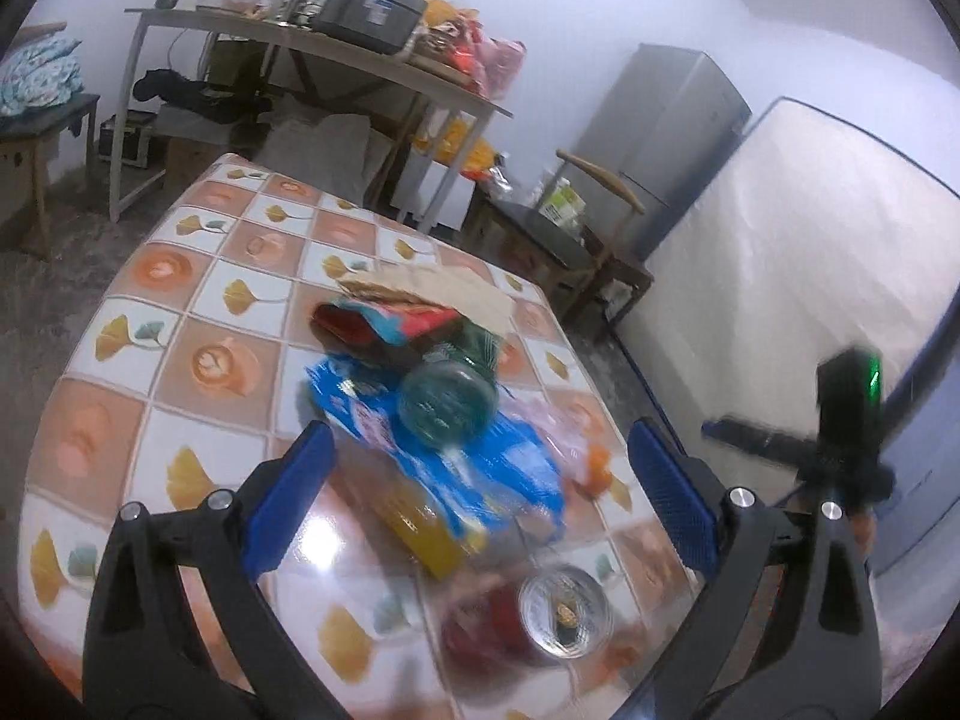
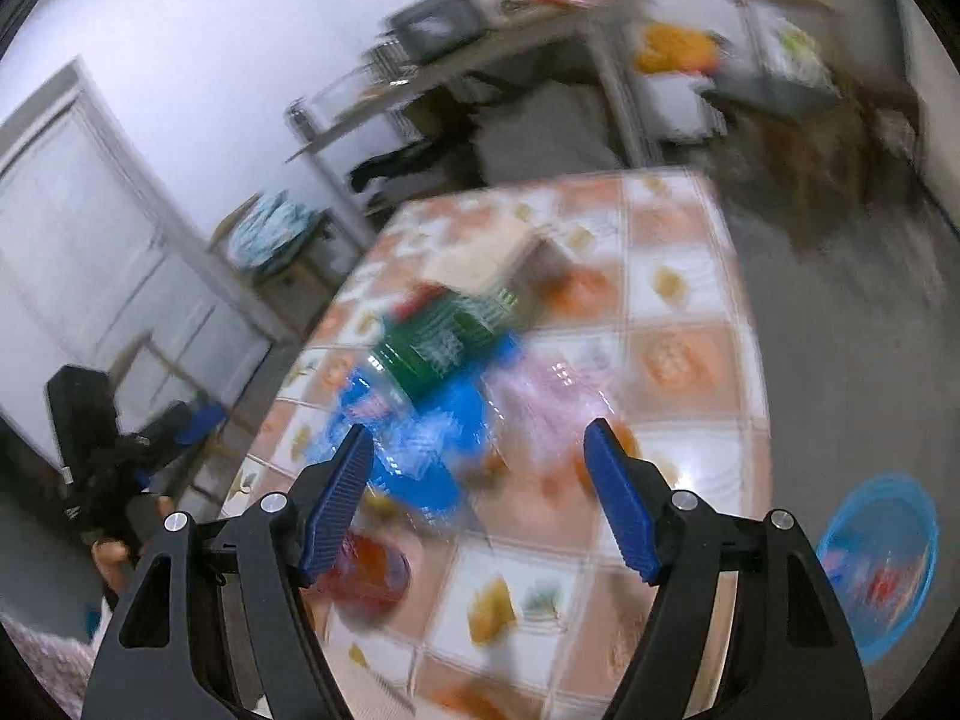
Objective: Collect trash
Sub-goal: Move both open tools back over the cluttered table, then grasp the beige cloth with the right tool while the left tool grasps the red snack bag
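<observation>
Left gripper [image 1: 480,480]: jaws spread wide, nothing between the blue pads [image 1: 288,504]; it hangs over the near edge of the table [image 1: 180,360], which wears a checked cloth of orange tiles and ginkgo leaves. Right gripper [image 2: 480,498]: jaws parted, nothing gripped, also above the table; its view is heavily smeared by motion.

Trash sits in a loose heap near the table's middle. Nearest the left gripper: a red drink can [image 1: 540,612], lying with its silver top toward the camera. Just beyond it, a yellow packet [image 1: 432,534] partly under a blue wrapper [image 1: 480,462]. A green plastic bottle [image 1: 450,396] lies on its side across the blue wrapper, base toward the left camera. Beside the wrapper, toward the right gripper's side, a crumpled pinkish clear bag [image 2: 540,396] with something orange by it. Behind the bottle, a red-and-blue snack packet [image 1: 384,324], then a flat piece of cardboard [image 1: 432,294].

On the floor to the right of the table: a blue basin [image 2: 882,564], some red and pink items inside, too blurred to name.

Farther back: a cluttered grey shelf table [image 1: 336,54], a grey fridge [image 1: 666,132], a mattress [image 1: 810,252] leaning at the wall.
</observation>
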`<state>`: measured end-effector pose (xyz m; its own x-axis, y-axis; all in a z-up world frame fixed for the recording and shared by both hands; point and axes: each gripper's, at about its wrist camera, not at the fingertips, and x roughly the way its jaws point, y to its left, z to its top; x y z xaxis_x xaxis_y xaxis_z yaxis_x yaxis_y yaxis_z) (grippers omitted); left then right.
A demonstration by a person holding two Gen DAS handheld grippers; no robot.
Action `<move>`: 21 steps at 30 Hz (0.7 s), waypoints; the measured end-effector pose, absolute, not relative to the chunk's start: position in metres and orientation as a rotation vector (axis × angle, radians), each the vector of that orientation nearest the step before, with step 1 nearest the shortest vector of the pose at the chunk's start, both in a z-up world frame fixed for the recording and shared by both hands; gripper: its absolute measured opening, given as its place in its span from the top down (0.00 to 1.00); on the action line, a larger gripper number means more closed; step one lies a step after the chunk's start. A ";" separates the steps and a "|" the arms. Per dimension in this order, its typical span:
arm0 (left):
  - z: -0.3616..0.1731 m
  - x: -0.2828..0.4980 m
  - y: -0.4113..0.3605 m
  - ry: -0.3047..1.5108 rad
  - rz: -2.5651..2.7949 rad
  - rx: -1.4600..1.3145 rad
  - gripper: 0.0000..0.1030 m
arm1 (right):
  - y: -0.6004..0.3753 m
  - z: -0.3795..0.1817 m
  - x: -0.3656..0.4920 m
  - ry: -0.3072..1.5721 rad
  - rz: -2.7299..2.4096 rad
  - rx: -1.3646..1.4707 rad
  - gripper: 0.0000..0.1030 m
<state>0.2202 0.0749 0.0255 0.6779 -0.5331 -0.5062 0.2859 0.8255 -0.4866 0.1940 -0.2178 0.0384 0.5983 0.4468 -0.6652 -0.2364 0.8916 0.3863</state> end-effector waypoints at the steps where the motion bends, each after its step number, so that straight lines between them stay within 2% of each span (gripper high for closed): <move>1: 0.023 0.227 0.080 0.687 -0.465 -0.396 0.08 | -0.207 0.049 0.210 0.836 0.416 0.228 0.25; 2: 0.019 0.238 0.085 0.700 -0.456 -0.406 0.08 | -0.196 0.057 0.228 0.833 0.429 0.181 0.17; 5: 0.009 0.272 0.097 0.750 -0.442 -0.430 0.08 | -0.152 0.071 0.292 0.869 0.521 0.004 0.13; 12: -0.025 0.343 0.106 0.876 -0.381 -0.440 0.08 | -0.065 0.027 0.433 1.059 0.415 -0.331 0.12; 14: -0.036 0.356 0.109 0.911 -0.375 -0.456 0.08 | -0.052 0.007 0.461 1.130 0.385 -0.342 0.12; 21: -0.059 0.380 0.109 0.974 -0.371 -0.414 0.08 | -0.025 -0.040 0.493 1.329 0.366 -0.370 0.12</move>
